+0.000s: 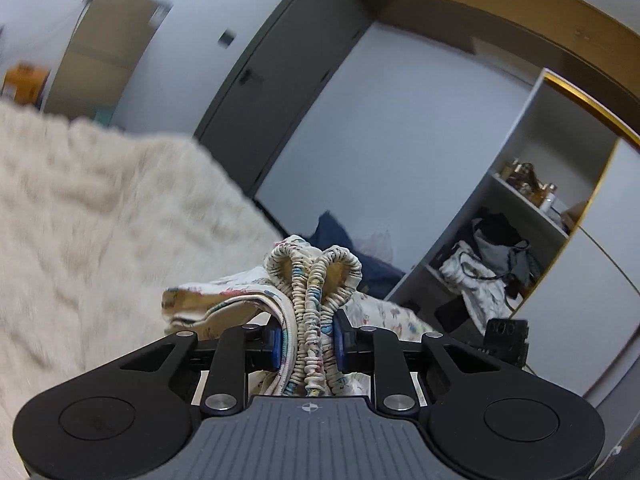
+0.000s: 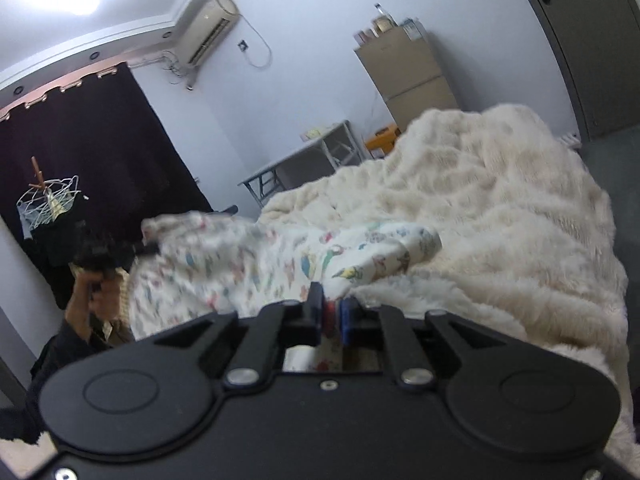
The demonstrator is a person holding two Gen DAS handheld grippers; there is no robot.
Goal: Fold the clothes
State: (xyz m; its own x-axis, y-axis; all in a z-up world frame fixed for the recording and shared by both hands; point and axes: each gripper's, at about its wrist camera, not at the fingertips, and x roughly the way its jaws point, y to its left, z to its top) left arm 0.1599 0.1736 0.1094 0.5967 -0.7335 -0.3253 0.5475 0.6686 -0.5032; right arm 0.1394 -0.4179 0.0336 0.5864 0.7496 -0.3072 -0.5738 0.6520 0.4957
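Left gripper [image 1: 306, 338] clamped on bunched elastic waistband [image 1: 314, 280] of the printed garment [image 2: 256, 264]; right gripper [image 2: 330, 312] pinched on its other edge. Garment hangs stretched between them above the fuzzy blanket [image 2: 500, 208] on the bed, long axis gripper-to-gripper, one leg trailing forward-right of the right gripper.

Blanket [image 1: 100, 220] blurred; shelf items [image 1: 528, 184] indistinct
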